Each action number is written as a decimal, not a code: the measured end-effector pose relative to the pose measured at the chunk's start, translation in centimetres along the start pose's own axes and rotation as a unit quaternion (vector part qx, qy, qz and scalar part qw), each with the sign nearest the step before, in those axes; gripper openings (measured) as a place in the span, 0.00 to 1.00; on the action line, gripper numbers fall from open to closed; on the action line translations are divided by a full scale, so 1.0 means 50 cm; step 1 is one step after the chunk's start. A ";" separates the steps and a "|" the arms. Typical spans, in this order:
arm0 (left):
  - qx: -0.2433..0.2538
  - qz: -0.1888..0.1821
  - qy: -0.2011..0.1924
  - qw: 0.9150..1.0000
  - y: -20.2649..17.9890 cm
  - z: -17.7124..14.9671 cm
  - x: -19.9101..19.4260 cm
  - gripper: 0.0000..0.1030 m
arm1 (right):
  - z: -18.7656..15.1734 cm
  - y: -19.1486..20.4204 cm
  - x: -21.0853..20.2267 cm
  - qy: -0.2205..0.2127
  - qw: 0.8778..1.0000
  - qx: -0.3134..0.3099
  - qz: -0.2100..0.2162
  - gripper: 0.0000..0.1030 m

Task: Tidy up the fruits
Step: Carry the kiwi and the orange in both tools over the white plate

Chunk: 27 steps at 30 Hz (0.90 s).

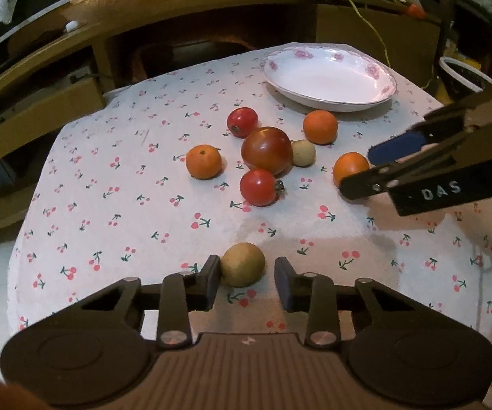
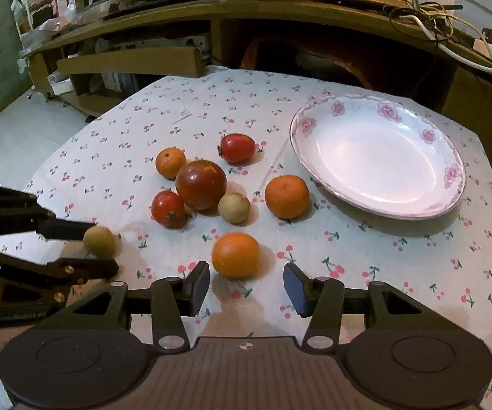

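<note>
Both grippers sit low over the near edge of the cloth-covered table (image 2: 416,273), each lined up on its own fruit, which suggests a two-handed pick is being prepared. The left gripper (image 1: 247,278) has its jaws spread wide with a small tan fruit (image 1: 242,264) between them, close to the left finger but not clamped; nothing is held yet. The right gripper (image 2: 246,287) is likewise wide open, with an orange (image 2: 235,255) resting on the cloth just ahead of the gap, placed so that closing after a short advance would catch it. The flowered plate (image 2: 450,184) stands bare toward the far right corner, most likely the place meant for the fruit, since none lies in it. The remaining pieces cluster mid-table: a large dark tomato (image 2: 200,184), two small red tomatoes (image 2: 237,148) (image 2: 168,209), a second tan fruit (image 2: 234,207) touching the large tomato, and two more oranges (image 2: 286,196) (image 2: 170,162). Round fruit may roll when nudged, so a centred grip matters.
</note>
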<state>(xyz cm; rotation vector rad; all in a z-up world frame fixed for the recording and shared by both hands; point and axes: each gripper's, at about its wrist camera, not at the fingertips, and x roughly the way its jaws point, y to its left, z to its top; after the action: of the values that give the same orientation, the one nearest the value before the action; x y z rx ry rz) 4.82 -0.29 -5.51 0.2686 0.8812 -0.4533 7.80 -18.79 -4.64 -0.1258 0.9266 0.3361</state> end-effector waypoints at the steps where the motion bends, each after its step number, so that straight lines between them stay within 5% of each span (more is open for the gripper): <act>1: 0.002 0.001 0.000 1.000 -0.001 0.001 0.001 0.37 | 0.001 0.001 0.002 -0.001 1.000 0.000 0.001 0.49; 5: 0.004 0.000 0.002 1.000 -0.004 0.005 0.003 0.33 | 0.004 0.004 0.015 0.009 1.000 0.000 0.001 0.48; 8: 0.002 0.003 0.003 1.000 -0.005 0.009 0.004 0.33 | 0.003 0.003 0.014 0.014 1.000 0.004 -0.002 0.28; 14: 0.000 -0.007 -0.001 1.000 -0.013 0.030 0.008 0.33 | 0.005 0.006 -0.005 0.007 1.000 0.007 0.003 0.24; 17: 0.005 -0.005 -0.004 1.000 -0.022 0.040 0.009 0.33 | 0.008 -0.001 -0.020 -0.001 1.000 0.015 0.015 0.02; 19: 0.005 -0.008 -0.003 1.000 -0.024 0.040 0.010 0.33 | 0.007 -0.005 -0.025 -0.002 1.000 0.013 0.017 0.03; 22: 0.007 -0.012 0.001 1.000 -0.025 0.034 0.012 0.33 | 0.000 -0.014 -0.023 0.010 1.000 0.018 0.020 0.24; 24: 0.005 -0.015 0.003 1.000 -0.022 0.031 0.012 0.33 | -0.002 -0.014 -0.024 0.003 1.000 0.016 0.019 0.57; 27: 0.002 -0.018 -0.002 1.000 -0.021 0.032 0.006 0.33 | 0.009 -0.002 -0.026 -0.014 0.999 0.007 0.032 0.59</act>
<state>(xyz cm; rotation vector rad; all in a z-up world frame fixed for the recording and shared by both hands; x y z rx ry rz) 5.57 -1.93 -4.83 0.2559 0.8821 -0.4901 7.45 -19.09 -3.37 -0.0785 0.9073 0.3885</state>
